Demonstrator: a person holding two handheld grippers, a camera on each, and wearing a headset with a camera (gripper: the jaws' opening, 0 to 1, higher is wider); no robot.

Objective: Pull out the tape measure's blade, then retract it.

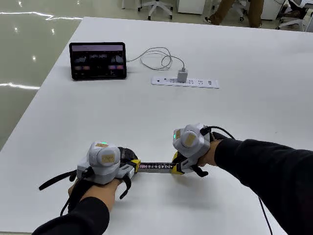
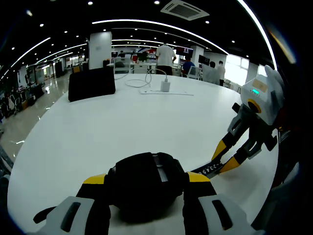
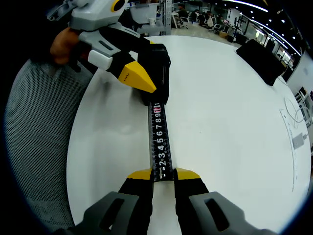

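White bench (image 1: pixel 234 112) carries everything. Tablet (image 1: pixel 98 60), screen lit, stands well beyond both grippers. Power strip (image 1: pixel 185 82) with a charger (image 1: pixel 182 75) and a looped cable (image 1: pixel 156 58) lies beyond the right gripper, well apart from the work.

Left gripper (image 1: pixel 132 166): jaws closed around the tape measure case (image 2: pixel 146 183), one yellow-tipped jaw on each side of it, the case sitting on the bench. Right gripper (image 3: pixel 162 174): jaws narrow, pinching the free end of the blade (image 3: pixel 160 137), facing the left gripper with the blade stretched between them.

Handling, as judgement: the case looks rigid and compact and probably has some weight, so a grip across its flat sides, as here, should hold. Its smooth shell could slip if the pull gets hard. The blade is thin, springy metal, stiff along its length but ready to kink if bent sideways, so keep the pull in line with the case mouth. Best hold is at the tip, where the right gripper has it. The spring will likely snap the blade back, so feed it in by hand rather than let go.

Looks: the case is black and rounded. The blade is dark with pale numerals, a red mark near the case mouth, and a short length drawn out, lying low over the bench.
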